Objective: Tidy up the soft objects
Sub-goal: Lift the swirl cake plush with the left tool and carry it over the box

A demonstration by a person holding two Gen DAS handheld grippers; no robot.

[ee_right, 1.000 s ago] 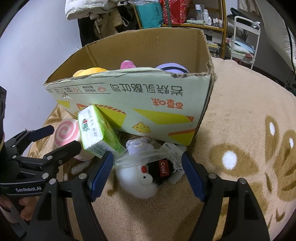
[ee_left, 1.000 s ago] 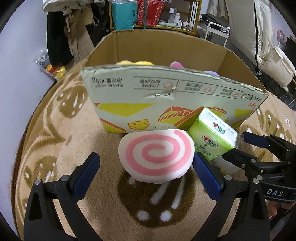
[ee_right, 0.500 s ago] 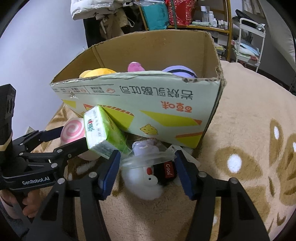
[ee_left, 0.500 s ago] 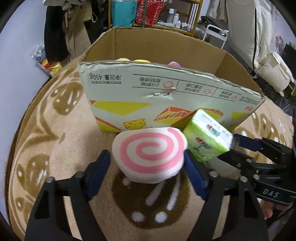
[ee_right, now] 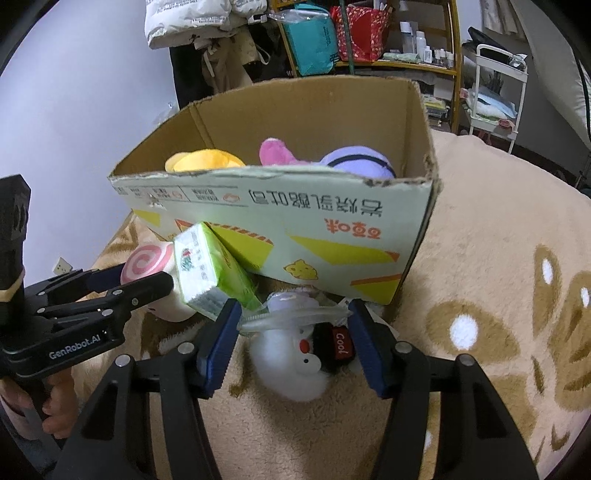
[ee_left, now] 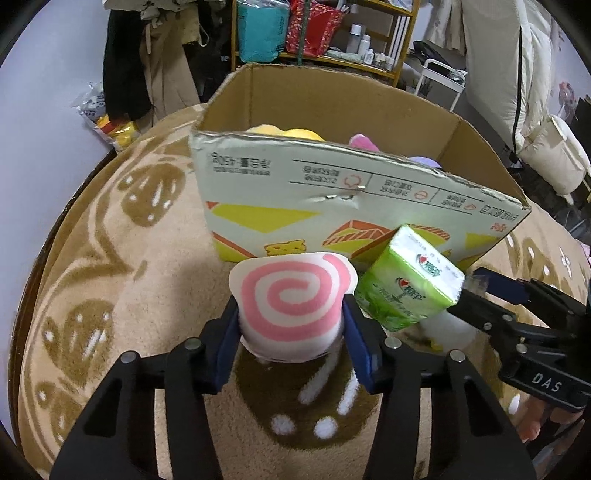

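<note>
My left gripper is shut on a pink-and-white swirl plush and holds it just in front of the cardboard box. The plush also shows in the right wrist view. A green tissue pack leans on the box front beside it. My right gripper has closed in around a white plush in a clear bag on the rug, its pads at the bag's sides. The box holds yellow, pink and purple plush toys.
A beige rug with brown patterns covers the surface. Behind the box stand a shelf with bags and bottles, hanging clothes and a white cart. A white coat hangs at the right.
My left gripper has closed on the swirl plush and lifted it slightly. My right gripper has narrowed around the bagged white plush. Both views have risen a little toward the box.
</note>
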